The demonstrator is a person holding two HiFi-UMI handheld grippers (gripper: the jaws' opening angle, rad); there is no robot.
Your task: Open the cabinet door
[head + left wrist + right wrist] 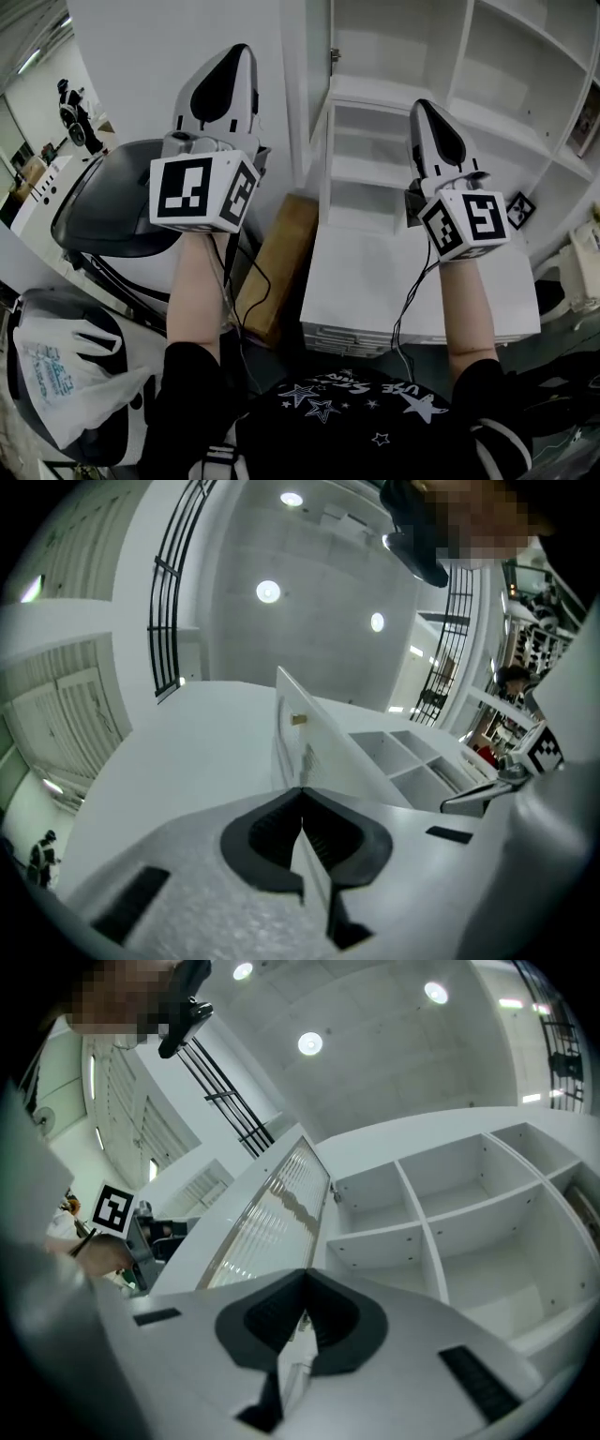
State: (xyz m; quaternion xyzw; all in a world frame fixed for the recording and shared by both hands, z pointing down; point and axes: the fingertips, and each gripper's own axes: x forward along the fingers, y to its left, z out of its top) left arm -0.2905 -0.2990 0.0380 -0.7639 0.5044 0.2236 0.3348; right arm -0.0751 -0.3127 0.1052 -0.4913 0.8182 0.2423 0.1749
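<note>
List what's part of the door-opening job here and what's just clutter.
Job:
- cabinet door, standing open
- cabinet, shelves bare
- left tool, shut, empty
- right tool, shut, empty

Lying about:
- cardboard box on the floor
- plastic bag
- low white drawer unit

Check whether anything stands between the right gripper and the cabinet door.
Nothing visible does. The door already stands open, swung out to the left of the shelves. Only open air lies between it and the right gripper, whose jaws are shut and empty.
</note>
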